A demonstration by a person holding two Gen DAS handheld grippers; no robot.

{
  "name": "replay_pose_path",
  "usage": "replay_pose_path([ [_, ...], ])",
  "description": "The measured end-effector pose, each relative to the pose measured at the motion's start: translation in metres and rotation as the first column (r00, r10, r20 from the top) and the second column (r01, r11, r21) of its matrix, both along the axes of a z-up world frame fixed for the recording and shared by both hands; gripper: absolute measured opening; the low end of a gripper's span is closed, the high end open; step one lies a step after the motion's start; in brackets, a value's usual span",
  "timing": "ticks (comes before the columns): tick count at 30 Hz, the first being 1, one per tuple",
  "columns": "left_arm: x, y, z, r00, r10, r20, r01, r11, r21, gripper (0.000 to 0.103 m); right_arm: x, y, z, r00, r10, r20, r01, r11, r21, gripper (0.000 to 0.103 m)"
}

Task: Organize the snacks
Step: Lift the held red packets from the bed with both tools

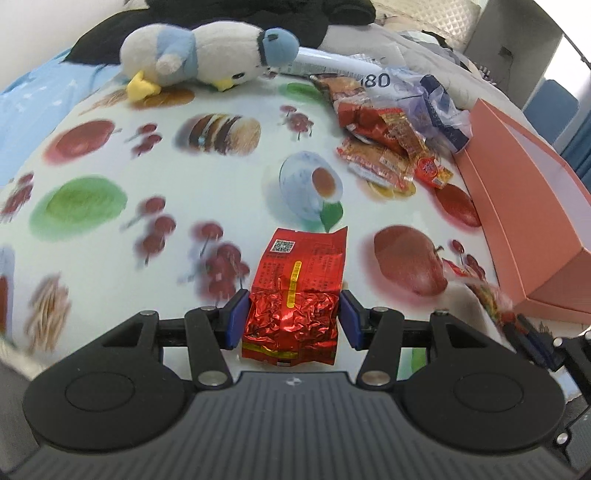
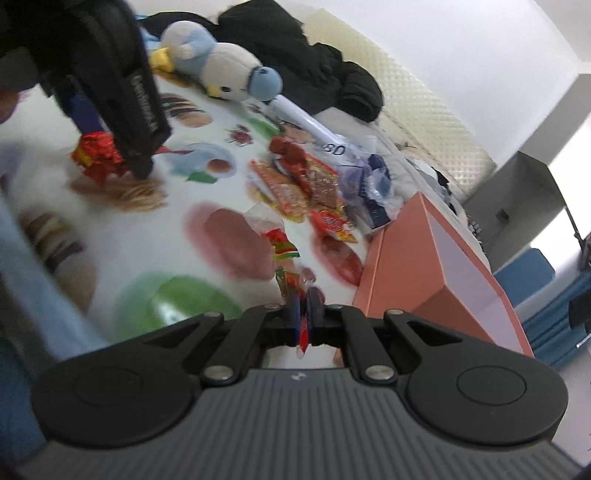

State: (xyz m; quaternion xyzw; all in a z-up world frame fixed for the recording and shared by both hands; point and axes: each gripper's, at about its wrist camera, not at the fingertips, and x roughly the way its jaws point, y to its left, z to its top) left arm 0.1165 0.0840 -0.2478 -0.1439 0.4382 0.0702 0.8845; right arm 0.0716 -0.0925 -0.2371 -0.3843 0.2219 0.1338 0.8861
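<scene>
My left gripper (image 1: 291, 314) is shut on a red foil packet (image 1: 295, 295), its blue pads pressing both crinkled sides just above the printed tablecloth (image 1: 147, 155). It also shows in the right wrist view (image 2: 110, 147) with the red foil packet (image 2: 96, 152) in it. My right gripper (image 2: 303, 306) is shut on a clear candy wrapper with red, green and yellow print (image 2: 286, 254), next to the pink box (image 2: 424, 258). A pile of red and orange snack packets (image 1: 388, 147) lies at the far right of the cloth, also in the right wrist view (image 2: 306, 184).
The open pink box (image 1: 528, 206) stands along the right edge. A white and blue plush bird (image 1: 207, 55) lies at the far side. Clear and blue plastic bags (image 1: 432, 99) and dark clothing (image 1: 258, 14) lie behind the pile.
</scene>
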Motion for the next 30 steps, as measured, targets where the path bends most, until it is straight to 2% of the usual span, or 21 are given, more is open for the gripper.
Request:
replay_pose_path([
  [3, -0.008, -0.001, -0.007, 1.0, 0.007, -0.012, -0.008, 1.0, -0.023, 0.058, -0.005, -0.008, -0.005, 0.999, 0.005, -0.045, -0.005, 1.0, 0.005, 0.007],
  [6, -0.012, -0.003, -0.01, 1.0, 0.005, 0.003, -0.005, 1.0, -0.014, 0.058, -0.006, -0.017, -0.003, 0.998, 0.0, -0.07, 0.003, 0.999, 0.043, 0.011],
  [7, -0.012, -0.002, -0.01, 1.0, 0.002, 0.01, -0.002, 1.0, -0.022, 0.059, -0.005, -0.021, 0.0, 0.997, -0.018, -0.073, 0.023, 0.997, 0.07, 0.025],
  [8, -0.013, -0.001, -0.01, 1.0, 0.004, 0.018, -0.003, 0.999, -0.038, 0.06, -0.004, -0.024, 0.002, 0.996, -0.02, -0.088, 0.029, 0.995, 0.092, 0.034],
  [9, -0.014, 0.001, -0.011, 1.0, 0.006, 0.026, -0.004, 0.998, -0.06, 0.064, -0.004, -0.026, 0.004, 0.994, -0.012, -0.108, 0.024, 0.994, 0.109, 0.053],
  [10, -0.014, 0.003, -0.01, 0.999, 0.009, 0.034, -0.006, 0.997, -0.079, 0.067, -0.006, -0.028, 0.005, 0.993, -0.002, -0.122, 0.017, 0.992, 0.125, 0.066],
  [11, -0.015, 0.004, -0.01, 0.999, 0.014, 0.042, -0.01, 0.997, -0.077, 0.067, -0.007, -0.031, 0.008, 0.99, 0.009, -0.138, 0.013, 0.988, 0.155, 0.07],
  [14, -0.013, 0.004, -0.009, 0.999, 0.003, 0.033, -0.002, 1.0, -0.021, 0.067, -0.005, -0.041, 0.015, 0.97, 0.035, -0.24, 0.037, 0.957, 0.288, 0.071],
  [16, -0.015, 0.008, -0.01, 0.999, -0.012, 0.036, 0.013, 0.999, -0.038, 0.067, 0.002, -0.049, 0.017, 0.946, 0.044, -0.322, 0.091, 0.915, 0.393, 0.083],
  [20, -0.017, 0.012, -0.012, 0.999, -0.02, 0.041, 0.021, 1.0, -0.019, 0.067, 0.018, -0.06, 0.023, 0.928, 0.032, -0.372, 0.192, 0.814, 0.548, 0.085],
  [27, -0.017, 0.011, -0.013, 0.997, -0.048, 0.053, 0.049, 0.999, -0.019, 0.067, 0.063, -0.067, 0.009, 0.881, -0.09, -0.465, 0.378, 0.725, 0.576, 0.085],
  [30, -0.017, 0.005, -0.014, 0.996, -0.072, 0.056, 0.073, 0.997, -0.006, 0.067, 0.074, -0.064, 0.0, 0.866, -0.103, -0.489, 0.4, 0.729, 0.555, 0.085],
])
